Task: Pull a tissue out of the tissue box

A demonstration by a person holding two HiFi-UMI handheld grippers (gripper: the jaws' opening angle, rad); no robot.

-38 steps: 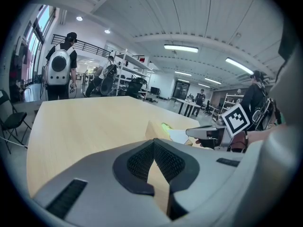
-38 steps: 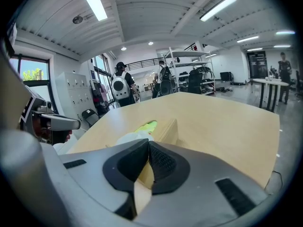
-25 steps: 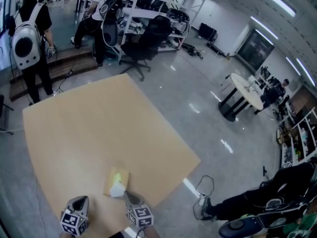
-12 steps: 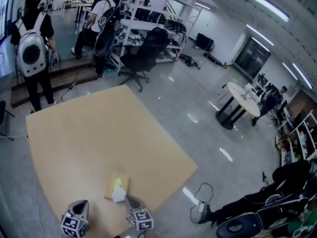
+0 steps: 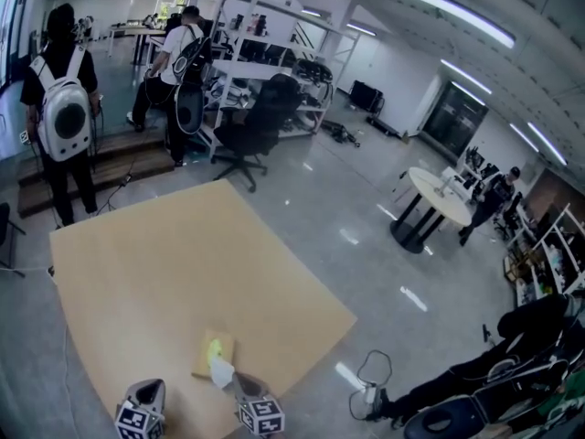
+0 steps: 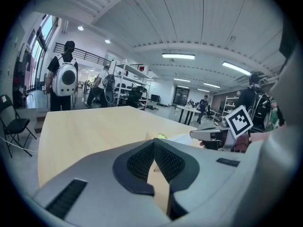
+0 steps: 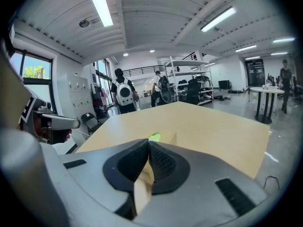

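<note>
Right tongs [image 5: 235,380] gripped the tissue [image 5: 221,371] sticking out of the tissue box [image 5: 212,350] on the desk [image 5: 183,245]; left tongs [image 5: 152,390] were closed, empty.

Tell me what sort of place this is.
Likely an open-plan lab or workshop: metal shelving racks loaded with gear, a black office chair, and a round white table on a polished floor.

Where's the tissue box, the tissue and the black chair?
tissue box [image 5: 207,361]: head view, on its tan top.
tissue [image 5: 222,372]: head view, on the white sheet sticking out.
black chair [image 5: 274,103]: head view, on its backrest.
</note>
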